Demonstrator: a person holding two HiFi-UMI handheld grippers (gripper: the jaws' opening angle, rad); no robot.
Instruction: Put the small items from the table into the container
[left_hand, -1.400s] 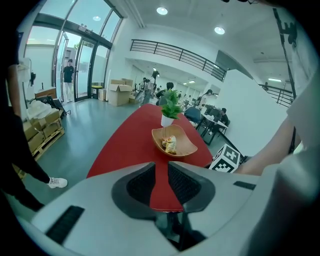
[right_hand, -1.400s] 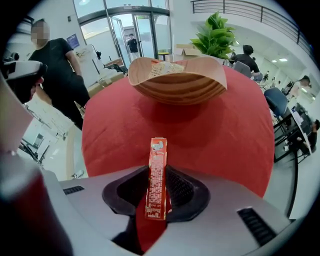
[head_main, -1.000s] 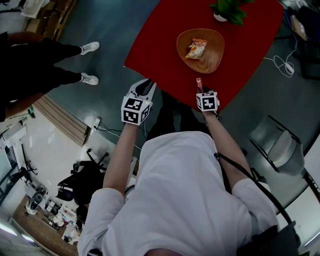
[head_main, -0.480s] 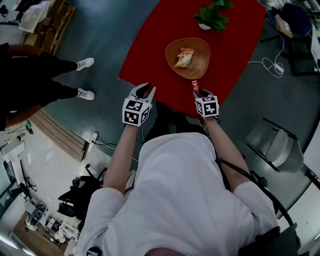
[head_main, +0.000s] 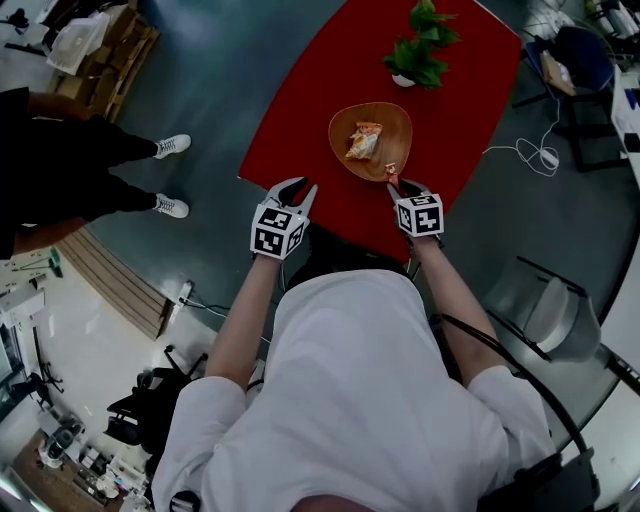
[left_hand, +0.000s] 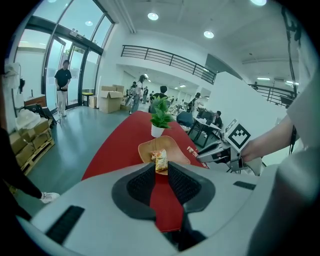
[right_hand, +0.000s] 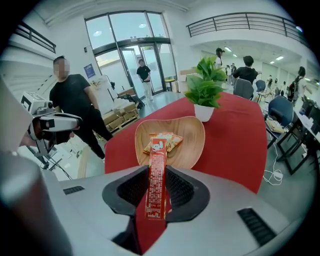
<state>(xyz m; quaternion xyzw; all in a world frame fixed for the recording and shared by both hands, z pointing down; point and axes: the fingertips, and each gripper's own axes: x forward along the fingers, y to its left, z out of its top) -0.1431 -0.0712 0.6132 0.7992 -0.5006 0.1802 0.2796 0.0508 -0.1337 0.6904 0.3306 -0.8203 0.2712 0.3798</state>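
Observation:
A wooden bowl (head_main: 385, 118) sits on the red table (head_main: 300, 130) and holds an orange snack packet (head_main: 363, 140). My right gripper (head_main: 398, 183) is shut on a long red stick pack (right_hand: 157, 175), which pokes up past the jaws toward the bowl's near rim (right_hand: 170, 162); the snack packet (right_hand: 170, 141) lies just beyond it. The stick's tip (head_main: 391, 170) reaches the bowl's near edge in the head view. My left gripper (head_main: 298, 187) hovers at the table's near edge, left of the bowl, open with only the red tabletop between its jaws (left_hand: 161, 167). The bowl (left_hand: 150, 148) lies ahead of it.
A potted green plant (head_main: 420, 48) stands on the table behind the bowl. A person in black with white shoes (head_main: 172, 148) stands on the floor at the left. Chairs and a desk (head_main: 570, 60) are at the right, and a cable (head_main: 520, 150) runs over the floor.
Both grippers have risen and moved forward toward the bowl. The right one has carried the red stick pack from the table's near edge to the bowl's near rim.

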